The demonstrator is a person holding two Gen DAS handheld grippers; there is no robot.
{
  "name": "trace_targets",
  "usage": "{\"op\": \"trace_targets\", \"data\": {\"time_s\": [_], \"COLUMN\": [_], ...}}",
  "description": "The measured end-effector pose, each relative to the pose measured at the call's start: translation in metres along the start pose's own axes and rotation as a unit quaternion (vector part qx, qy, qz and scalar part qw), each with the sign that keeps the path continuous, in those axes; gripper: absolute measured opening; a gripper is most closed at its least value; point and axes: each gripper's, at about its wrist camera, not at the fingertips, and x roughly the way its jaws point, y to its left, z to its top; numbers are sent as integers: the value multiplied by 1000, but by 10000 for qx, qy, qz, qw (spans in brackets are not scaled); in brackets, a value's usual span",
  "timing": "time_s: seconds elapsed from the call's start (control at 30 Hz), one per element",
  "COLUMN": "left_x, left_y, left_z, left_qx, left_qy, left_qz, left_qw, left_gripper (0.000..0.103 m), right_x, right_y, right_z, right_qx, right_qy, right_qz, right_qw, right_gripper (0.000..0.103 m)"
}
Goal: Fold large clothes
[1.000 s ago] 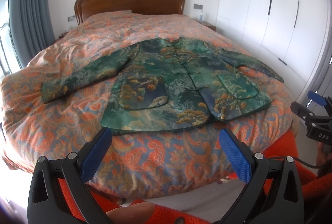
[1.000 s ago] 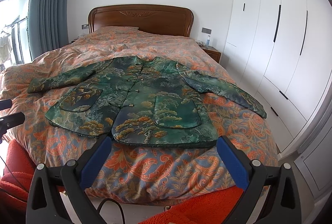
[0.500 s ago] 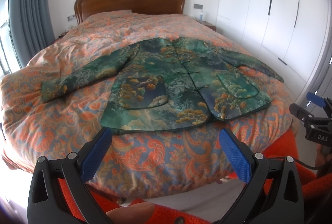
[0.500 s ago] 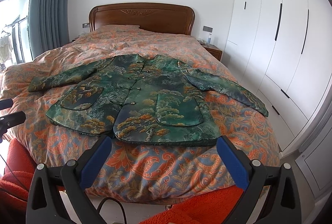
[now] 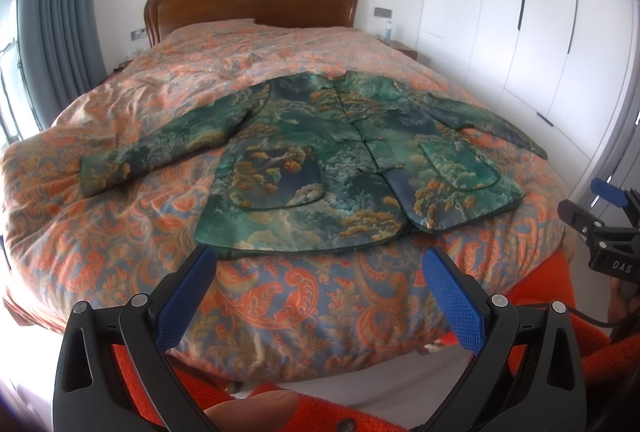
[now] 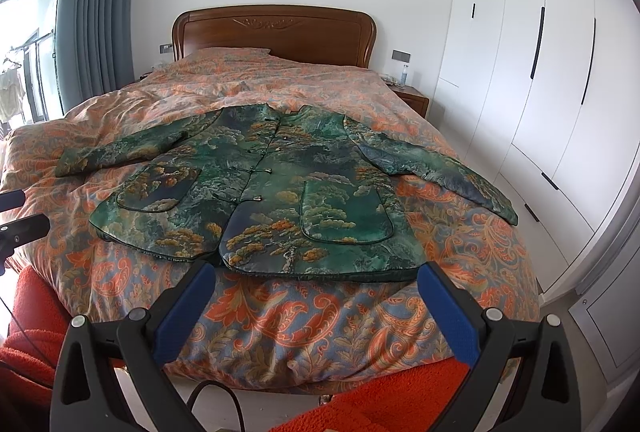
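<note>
Both the left hand-held gripper and the right hand-held gripper hang spread wide, holding nothing, before the foot of the bed. Just beyond them the jacket lies flat, front up, buttoned, green with gold trees, sleeves stretched outward

Black tongs — blue pads, fuzzy orange sleeves.
</note>
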Motion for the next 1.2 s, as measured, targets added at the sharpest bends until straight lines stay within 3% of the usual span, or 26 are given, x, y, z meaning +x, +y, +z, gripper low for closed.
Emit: {"op": "trace_targets", "data": {"time_s": [1.2], "left_x": [1], "left_y": [1], "left_z": [-3], "left_qx": [-3], "left_qy": [4], "left_qz": [10], "left_qw": [10000], "left_gripper": [103], "right_x": [4], "right_y": [2], "right_z": [0], "right_qx": [3], "right_qy": [36], "right_qz": [20], "right_qw": [10000], "right_gripper": [103]}}
